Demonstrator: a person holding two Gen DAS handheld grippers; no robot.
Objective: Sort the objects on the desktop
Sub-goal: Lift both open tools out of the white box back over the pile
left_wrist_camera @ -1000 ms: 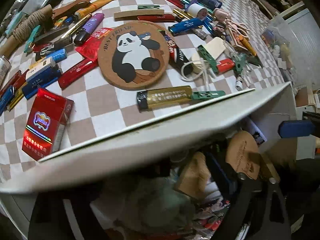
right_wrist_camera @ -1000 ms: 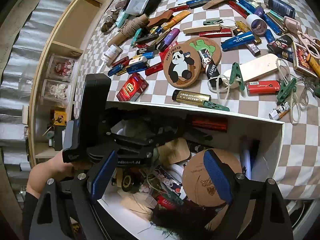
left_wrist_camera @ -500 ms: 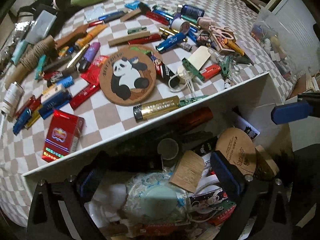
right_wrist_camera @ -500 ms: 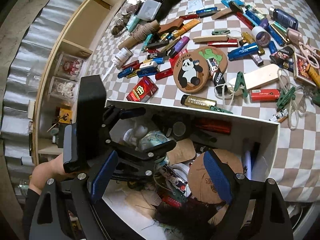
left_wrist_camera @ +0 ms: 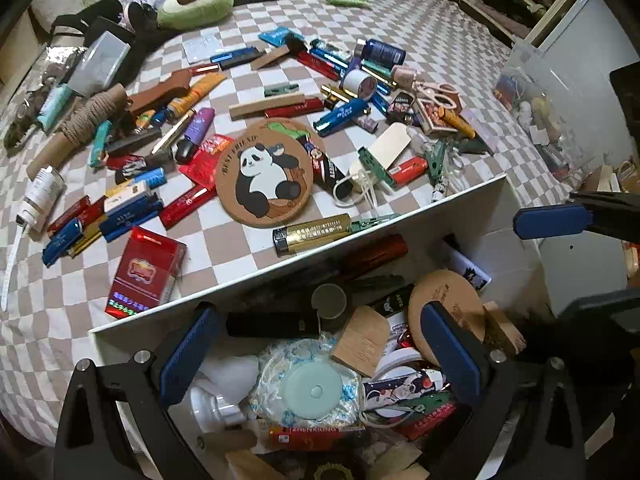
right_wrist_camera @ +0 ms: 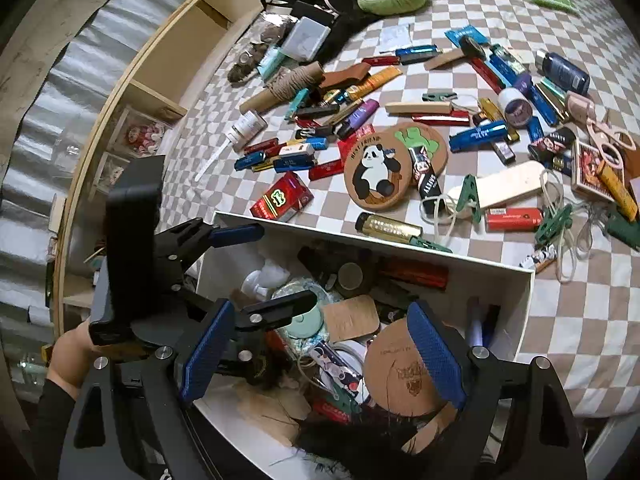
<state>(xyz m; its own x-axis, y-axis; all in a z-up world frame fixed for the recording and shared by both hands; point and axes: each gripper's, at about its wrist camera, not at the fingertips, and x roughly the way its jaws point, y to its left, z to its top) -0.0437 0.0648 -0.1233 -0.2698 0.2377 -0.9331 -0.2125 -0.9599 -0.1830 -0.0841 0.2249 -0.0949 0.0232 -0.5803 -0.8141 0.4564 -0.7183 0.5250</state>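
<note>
Two grippers are hanging over the white box (right_wrist_camera: 496, 276), which is sitting on the checkered cloth (left_wrist_camera: 224, 248). Both the left gripper (left_wrist_camera: 320, 348) and right gripper (right_wrist_camera: 320, 356) are standing wide open, holding nothing. Just past the box, the panda coaster (left_wrist_camera: 264, 180) is lying flat.

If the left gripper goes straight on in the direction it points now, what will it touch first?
Most likely the pale green round disc on the patterned pouch in the white box. It lies between the open fingers of the left gripper. Depth is unclear, so the wooden tag beside it may come first.
</note>
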